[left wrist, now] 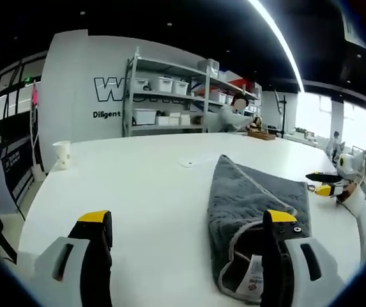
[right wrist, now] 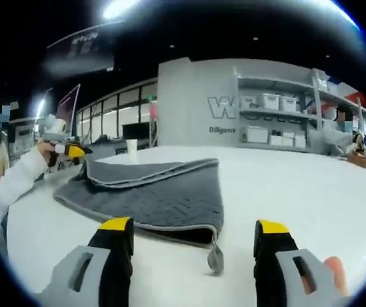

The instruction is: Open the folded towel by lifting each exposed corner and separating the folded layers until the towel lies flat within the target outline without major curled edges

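Observation:
A grey quilted towel [left wrist: 259, 192] lies folded on the white table [left wrist: 138, 185], with its white label [left wrist: 253, 281] at the near end. My left gripper [left wrist: 187, 220] is open just above the table; its right jaw stands over the towel's near edge and its left jaw over bare table. The right gripper [left wrist: 320, 183] comes in from the right, beside the towel's far edge. In the right gripper view the towel [right wrist: 163, 195] shows stacked layers and a hanging loop [right wrist: 214, 256]. My right gripper [right wrist: 192, 227] is open in front of it. The left gripper [right wrist: 73, 151] sits at the towel's far left corner.
A white paper cup [left wrist: 62, 154] stands near the table's left edge, and a small white scrap [left wrist: 188, 162] lies beyond the towel. Shelves with white bins [left wrist: 170, 96] line the back wall, where a person [left wrist: 234, 115] sits. A white sleeve [right wrist: 13, 179] holds the left gripper.

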